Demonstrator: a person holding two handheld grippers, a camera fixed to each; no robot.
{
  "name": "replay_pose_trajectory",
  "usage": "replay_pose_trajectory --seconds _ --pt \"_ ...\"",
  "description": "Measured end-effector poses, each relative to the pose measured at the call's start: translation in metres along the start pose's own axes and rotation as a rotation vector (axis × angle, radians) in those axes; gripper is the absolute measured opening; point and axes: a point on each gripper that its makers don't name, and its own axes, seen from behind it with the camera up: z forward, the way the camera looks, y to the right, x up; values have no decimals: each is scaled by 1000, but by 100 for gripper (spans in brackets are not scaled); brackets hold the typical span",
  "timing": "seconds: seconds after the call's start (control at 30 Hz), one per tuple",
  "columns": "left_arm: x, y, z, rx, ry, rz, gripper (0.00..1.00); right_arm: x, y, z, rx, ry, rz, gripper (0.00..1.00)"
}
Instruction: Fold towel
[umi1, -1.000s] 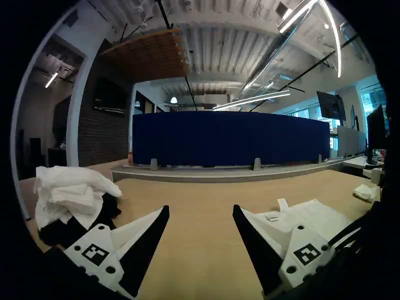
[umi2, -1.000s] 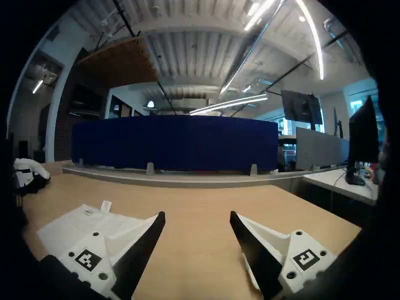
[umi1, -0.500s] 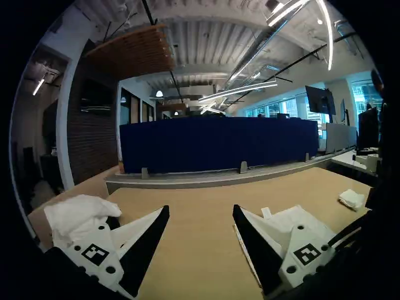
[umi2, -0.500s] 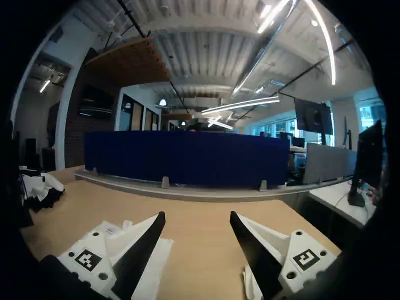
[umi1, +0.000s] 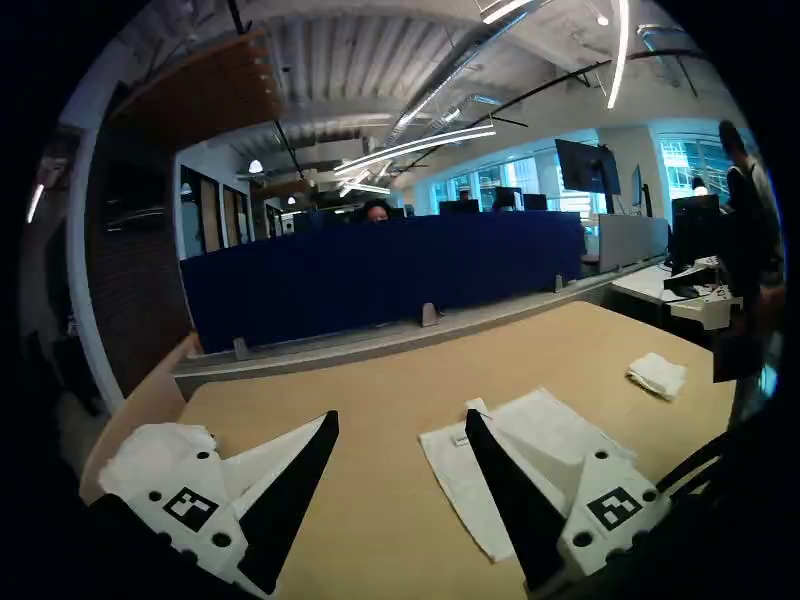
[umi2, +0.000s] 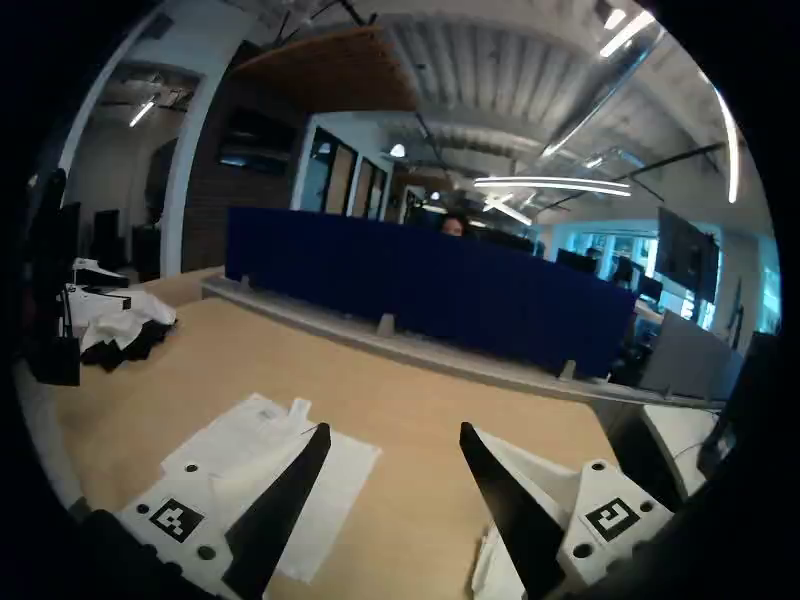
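The towel (umi1: 545, 425) is lying spread flat on the desk (umi1: 400, 370), just beneath both tools. The left tool (umi1: 400, 414) and the right tool (umi2: 394, 428) are hovering wide open, gripping nothing. Folding seems not yet begun; every fold is waiting.

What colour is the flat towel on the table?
The towel is white, clearest in the right gripper view.

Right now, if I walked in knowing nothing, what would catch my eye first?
A white towel lies flat on the pale wooden table, just ahead of the open left gripper and right gripper. Behind it, a long dark blue partition runs along the table's far edge. A rumpled heap of white cloths sits at the left in the right gripper view.
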Motion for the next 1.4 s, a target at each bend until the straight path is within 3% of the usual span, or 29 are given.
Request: replay_pose_trajectory --seconds 0.2,0.6,1.0,1.4 --pt "-24 27 1 -105 -94 11 94 -25 -23 -5 109 -110 -17 100" --pt "-85 59 0 -217 -276 36 94 -85 -47 -2 206 -281 -58 100" --pt "-152 80 8 -257 -386 83 94 -145 -65 7 243 -347 -67 100" --pt "-208 104 19 -302 -466 88 94 -200 -75 15 253 -406 -65 100"
